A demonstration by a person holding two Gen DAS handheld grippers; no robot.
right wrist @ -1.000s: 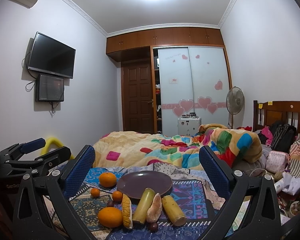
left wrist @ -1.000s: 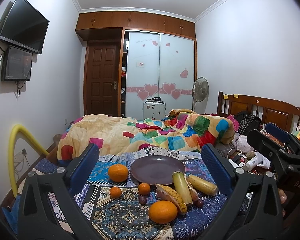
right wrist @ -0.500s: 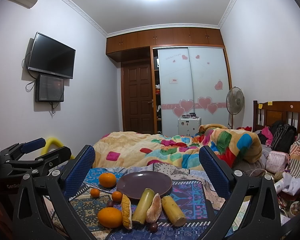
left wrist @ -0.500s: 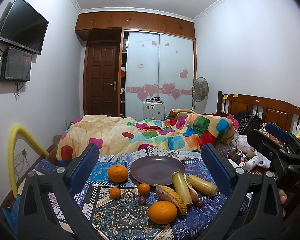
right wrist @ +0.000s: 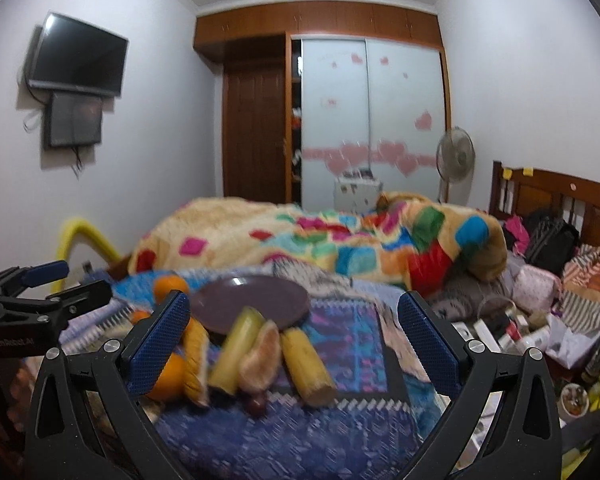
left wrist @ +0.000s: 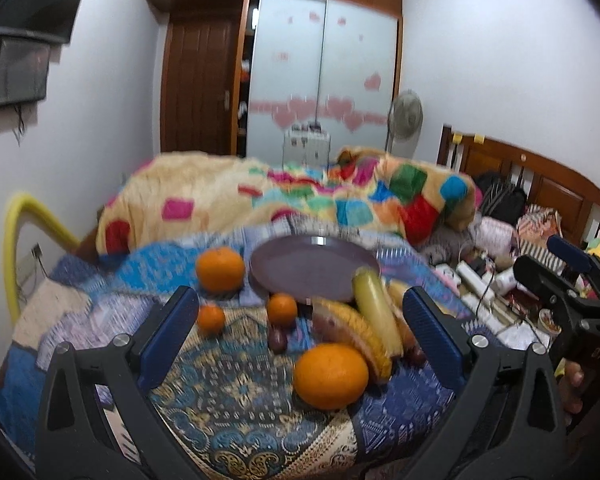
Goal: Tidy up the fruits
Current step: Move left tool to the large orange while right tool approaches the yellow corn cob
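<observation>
A purple plate [left wrist: 312,270] lies on a patterned blue cloth [left wrist: 228,392]. Around it are a large orange [left wrist: 330,376], a second orange [left wrist: 220,269], two small oranges [left wrist: 282,309], corn cobs [left wrist: 356,336], a green-yellow stalk [left wrist: 376,312] and dark small fruits [left wrist: 277,340]. My left gripper [left wrist: 300,332] is open and empty above the near fruit. My right gripper [right wrist: 294,340] is open and empty over the plate [right wrist: 252,304], stalk [right wrist: 236,348] and corn cob [right wrist: 306,360]. The image is blurred.
A bed with a colourful quilt [left wrist: 284,200] lies behind the cloth. Clutter of bottles and bags [right wrist: 540,320] fills the right side by the wooden headboard [right wrist: 560,196]. A yellow tube [left wrist: 16,240] stands left. A wardrobe and fan are at the back.
Both grippers have moved forward and tilted down towards the fruit, which now looks larger and nearer. Both stay open and empty.
</observation>
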